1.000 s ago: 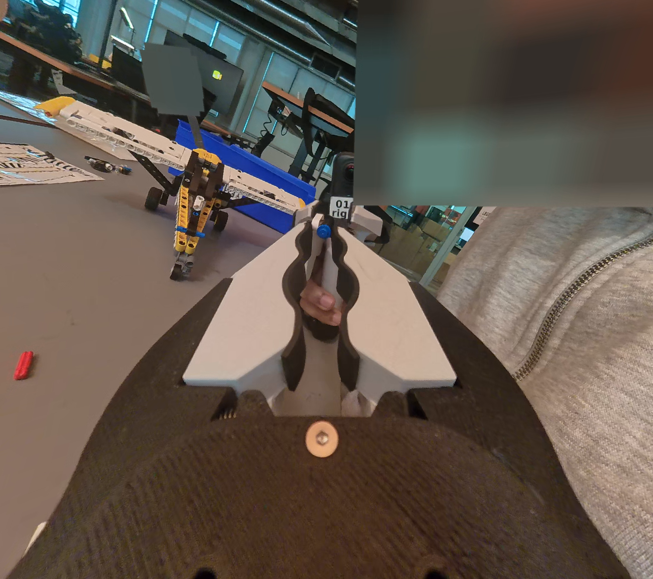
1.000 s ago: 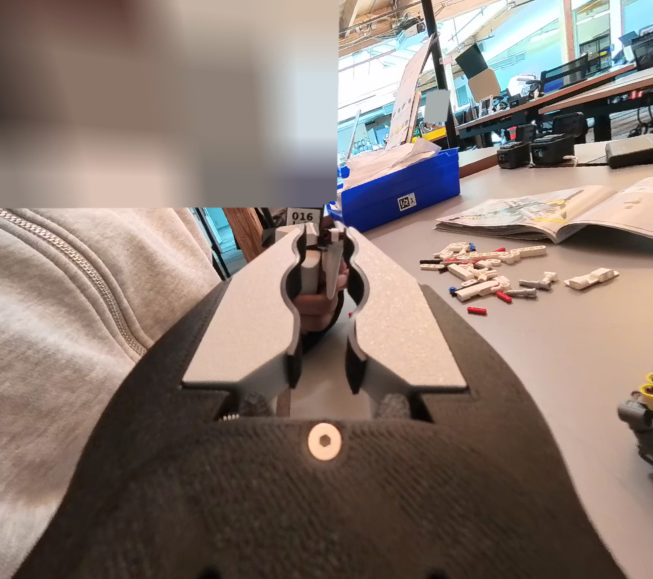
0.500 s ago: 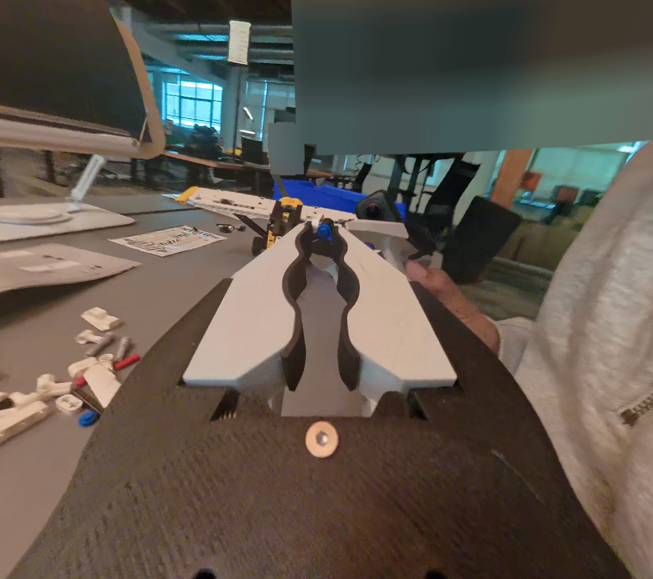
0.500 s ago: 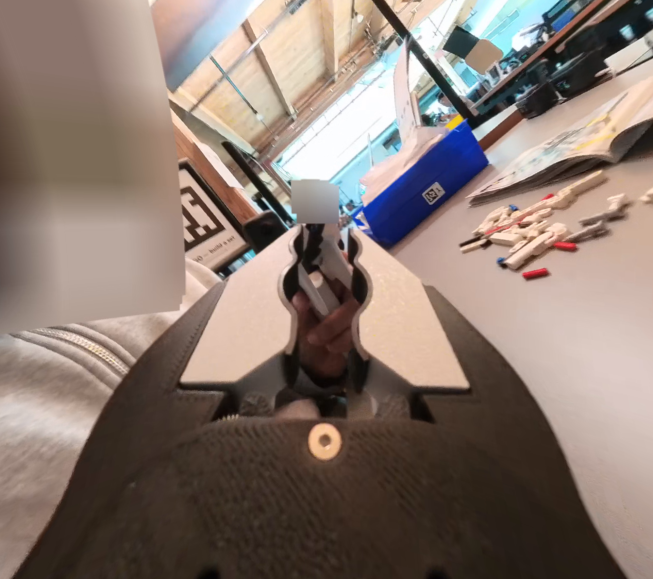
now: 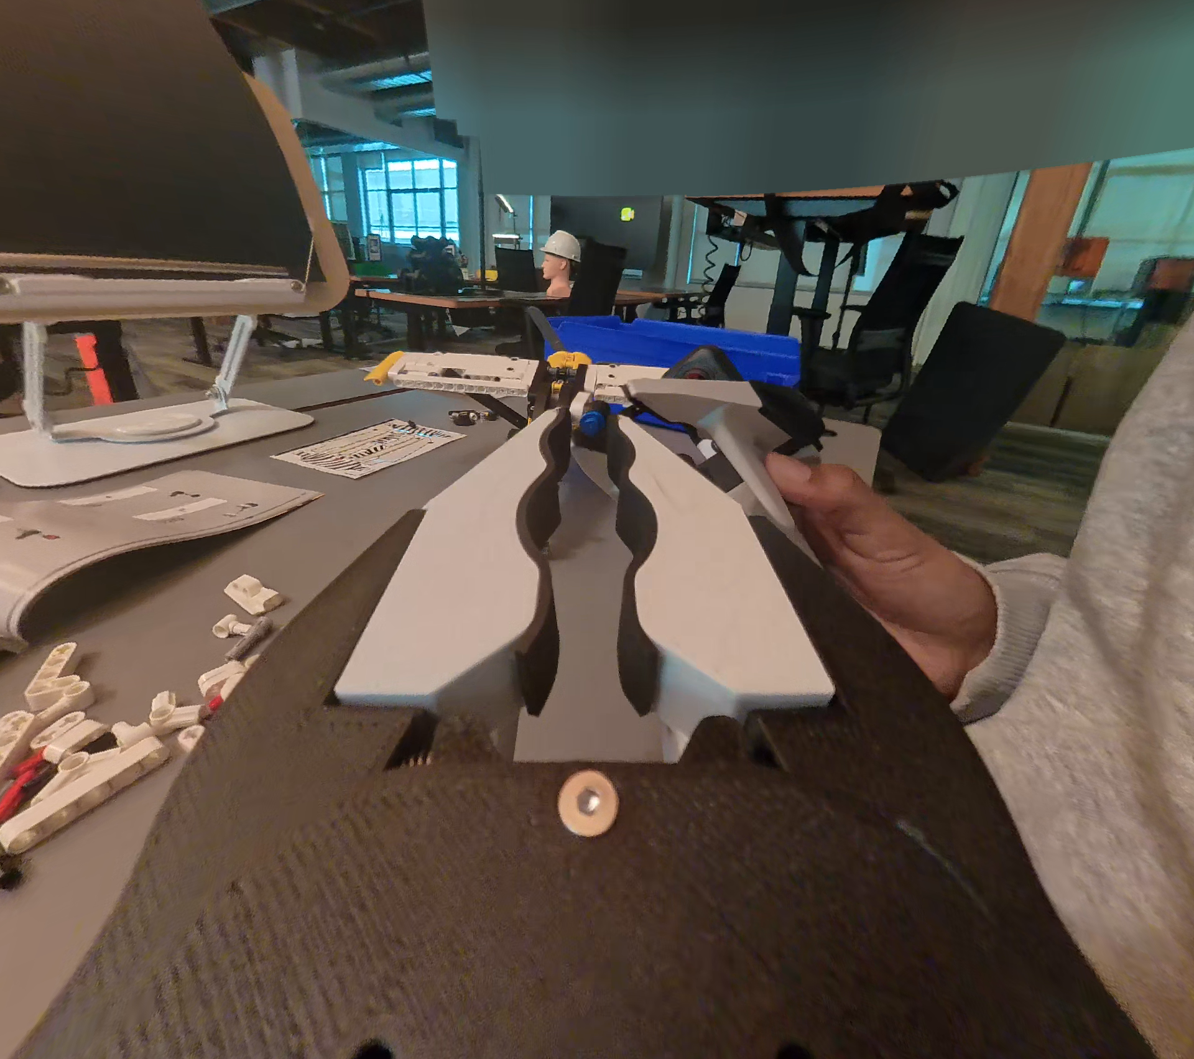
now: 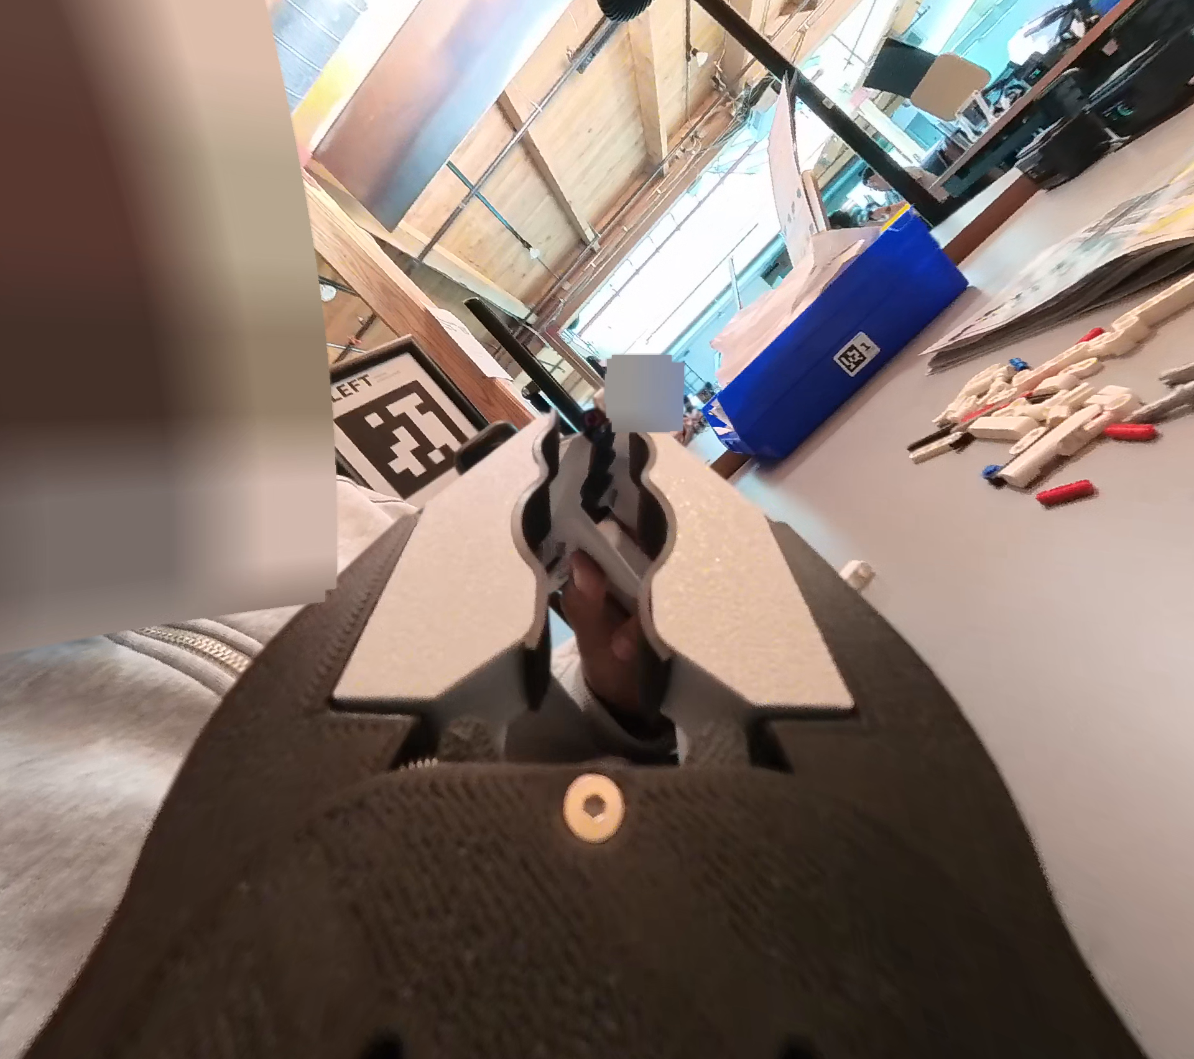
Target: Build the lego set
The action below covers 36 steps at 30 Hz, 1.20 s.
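Note:
My left gripper [image 5: 589, 422] is shut on a small white lego piece with a blue pin [image 5: 592, 419] and holds it above the table. My right gripper [image 5: 630, 389], held by a hand [image 5: 872, 556], comes in from the right and meets it tip to tip. In the right wrist view my right gripper [image 6: 593, 426] has its jaws narrowly apart with a small dark piece [image 6: 592, 419] between the tips. The left gripper's fingers [image 6: 594, 537] show behind it. The white, yellow and black plane model [image 5: 478, 372] stands on the table beyond.
Loose white, red and grey lego pieces [image 5: 77, 737] lie at the lower left, and more [image 6: 1047, 414] in the right wrist view. An open instruction booklet [image 5: 129, 517], a sticker sheet [image 5: 368, 446], a blue bin [image 5: 678, 343] and a monitor stand [image 5: 148, 427] are on the grey table. Less than 4 cm separates the two grippers' tips.
Both grippers stayed tip to tip while turning. The left view swung left, bringing the loose pieces and booklet into sight. The right view tilted up toward the ceiling.

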{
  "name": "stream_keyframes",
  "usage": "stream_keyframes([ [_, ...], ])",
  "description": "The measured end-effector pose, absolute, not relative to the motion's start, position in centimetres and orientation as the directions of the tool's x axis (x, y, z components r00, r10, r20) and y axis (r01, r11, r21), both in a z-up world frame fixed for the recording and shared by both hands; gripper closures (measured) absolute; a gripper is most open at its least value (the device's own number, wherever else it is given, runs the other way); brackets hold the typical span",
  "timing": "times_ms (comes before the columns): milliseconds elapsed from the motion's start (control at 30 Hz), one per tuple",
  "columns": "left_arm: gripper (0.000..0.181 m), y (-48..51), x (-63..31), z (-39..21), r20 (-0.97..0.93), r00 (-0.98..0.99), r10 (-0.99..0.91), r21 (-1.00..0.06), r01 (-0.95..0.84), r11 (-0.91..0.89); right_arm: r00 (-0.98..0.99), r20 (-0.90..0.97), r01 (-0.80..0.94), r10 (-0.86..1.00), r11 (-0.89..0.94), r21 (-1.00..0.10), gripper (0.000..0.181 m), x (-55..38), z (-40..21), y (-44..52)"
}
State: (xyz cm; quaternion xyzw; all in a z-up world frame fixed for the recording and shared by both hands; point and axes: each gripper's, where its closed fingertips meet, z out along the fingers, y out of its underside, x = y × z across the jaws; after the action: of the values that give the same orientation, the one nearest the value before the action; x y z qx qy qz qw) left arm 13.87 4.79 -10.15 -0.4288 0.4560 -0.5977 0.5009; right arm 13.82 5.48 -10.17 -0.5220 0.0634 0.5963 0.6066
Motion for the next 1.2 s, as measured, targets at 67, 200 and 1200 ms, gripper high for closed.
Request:
stream_keyframes([
  [67, 0.173, 4.3, 14.1, -10.3, -0.011, -0.103, -0.995, -0.980, 0.198, -0.010, 0.256, -0.709, -0.796, 0.657, -0.272, -0.540, 0.164, 13.7, -10.2, 5.4],
  [200, 0.172, 4.1, 14.4, -10.7, -0.183, 0.006, -0.983, -0.968, 0.175, 0.181, 0.253, -0.723, -0.792, 0.643, -0.291, -0.536, 0.171, 13.6, -10.4, 5.4],
  [1200, 0.176, 2.0, 13.1, -12.3, 0.412, -0.508, -0.756, -0.910, -0.183, -0.372, 0.765, -0.078, 0.002, 0.639, -0.123, -0.992, 0.175, 11.9, -13.6, 3.0],
])
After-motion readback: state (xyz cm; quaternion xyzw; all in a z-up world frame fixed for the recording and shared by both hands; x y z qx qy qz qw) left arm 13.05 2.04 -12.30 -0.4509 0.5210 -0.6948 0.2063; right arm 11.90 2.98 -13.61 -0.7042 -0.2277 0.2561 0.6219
